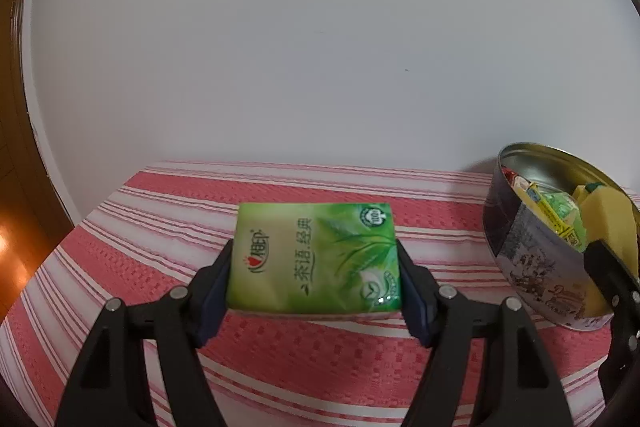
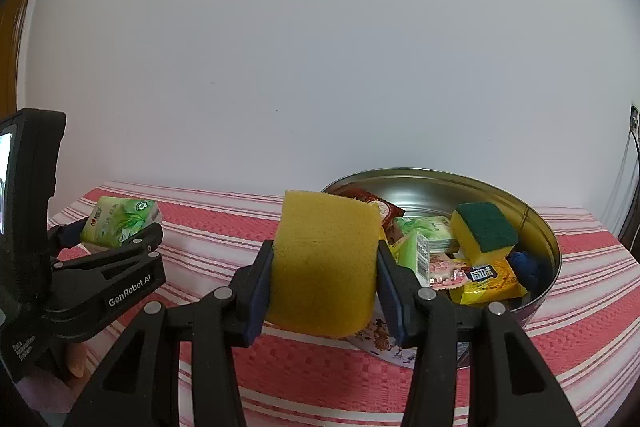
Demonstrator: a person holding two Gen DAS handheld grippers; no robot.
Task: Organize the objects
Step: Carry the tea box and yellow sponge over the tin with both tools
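- The round metal tin [image 2: 540, 227] stands on the bench [image 2: 224, 227] at the right and serves, by judgement, as the collection container.
- The tin already holds several items: 1 yellow sponge with a green scouring face [image 2: 486, 233], 1 green tissue pack [image 2: 430, 233], 1 yellow snack packet [image 2: 486, 279], 1 dark red sachet [image 2: 370, 205] and 1 blue item [image 2: 526, 261] of unclear type. This part of the task reads as done.
- 2 items are outside the tin, each carried clear of the bench.
- The right tongs [image 2: 324, 263] are clenched on a plain yellow sponge [image 2: 326, 259]; both pads press its sides. The sponge sits just in front of the tin's near wall, at about rim level, not yet over the opening.
- The left tongs [image 1: 314, 267] are clenched on a second green tissue pack [image 1: 314, 255], printed face up. The pack is held above the striped cloth, well left of the tin.
- Remaining work, by judgement: carry the yellow sponge over the rim and release it, then bring the second green tissue pack across and release it.
- No other loose item shows on the visible bench area; the near edge of the bench is hidden behind the tongs.
- Estimated progress: late stage, 2 placements left.
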